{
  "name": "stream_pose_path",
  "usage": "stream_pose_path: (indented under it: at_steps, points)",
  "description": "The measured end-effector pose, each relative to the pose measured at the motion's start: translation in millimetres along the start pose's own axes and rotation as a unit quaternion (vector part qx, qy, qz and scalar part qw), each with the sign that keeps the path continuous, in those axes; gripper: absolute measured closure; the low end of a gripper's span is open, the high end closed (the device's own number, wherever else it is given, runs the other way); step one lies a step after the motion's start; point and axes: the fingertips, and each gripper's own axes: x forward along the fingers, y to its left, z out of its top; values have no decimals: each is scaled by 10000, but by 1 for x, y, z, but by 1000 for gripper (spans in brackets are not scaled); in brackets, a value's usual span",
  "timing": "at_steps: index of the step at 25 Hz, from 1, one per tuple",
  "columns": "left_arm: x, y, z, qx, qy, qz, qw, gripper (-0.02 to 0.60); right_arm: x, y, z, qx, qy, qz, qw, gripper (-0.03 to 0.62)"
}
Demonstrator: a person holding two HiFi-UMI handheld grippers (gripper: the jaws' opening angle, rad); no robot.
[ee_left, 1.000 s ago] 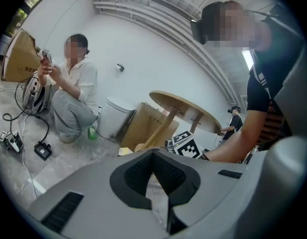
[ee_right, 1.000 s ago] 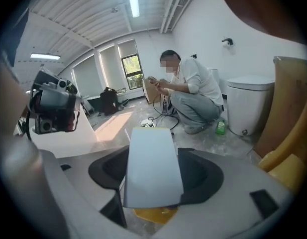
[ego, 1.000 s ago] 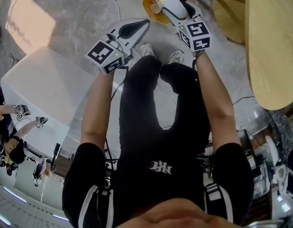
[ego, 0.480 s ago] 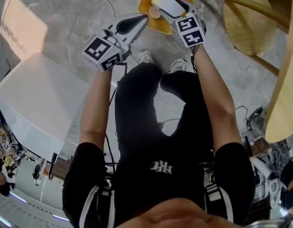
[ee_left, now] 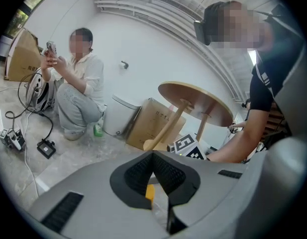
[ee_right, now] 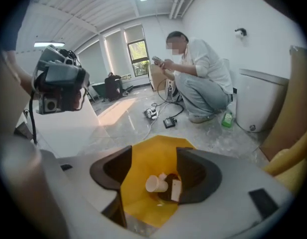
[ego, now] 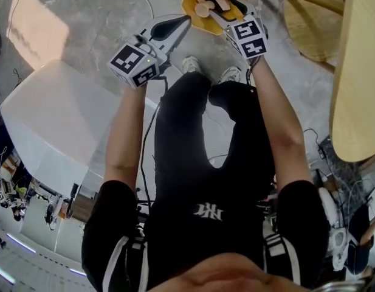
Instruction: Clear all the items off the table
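White paper cup (ee_right: 155, 184) lies inside the yellow floor bin (ee_right: 138, 208), seemingly where cleared items go. The right gripper (ee_right: 154, 171) hangs above, jaws open and empty. The left gripper (ee_left: 153, 158) has its jaws closed on nothing.

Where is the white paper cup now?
The cup lies inside the yellow bin, seen between the open right tongs in the right gripper view, beside a white scrap.

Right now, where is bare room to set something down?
The white table at left is bare, so is the floor between it and the bin, and the visible part of the wooden table. Crowded: the bin's bottom, with a cup and scraps.
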Motion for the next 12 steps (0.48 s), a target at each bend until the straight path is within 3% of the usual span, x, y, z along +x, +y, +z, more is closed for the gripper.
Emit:
stream_pose_path:
  at_steps: [1, 3, 4, 8, 12]
  points:
    - [-9, -5, 12, -29, 14, 24, 10000, 569, -13, 10, 17, 24, -116, 44, 9999, 321]
    - [-26, -23, 47, -51, 36, 39, 10000, 569, -52, 33, 59, 63, -401, 180, 9990, 457]
    - [-34, -37, 67, -40, 52, 27, 10000, 569, -76, 45, 82, 100, -566, 275, 9980, 570]
    - [-57, -108, 156, 63, -4, -121, 9999, 569, -204, 89, 174, 336, -1241, 577, 9900, 591]
    - [-74, -183, 270, 516, -116, -301, 9981, 569, -352, 101, 264, 274, -1857, 379, 9815, 591]
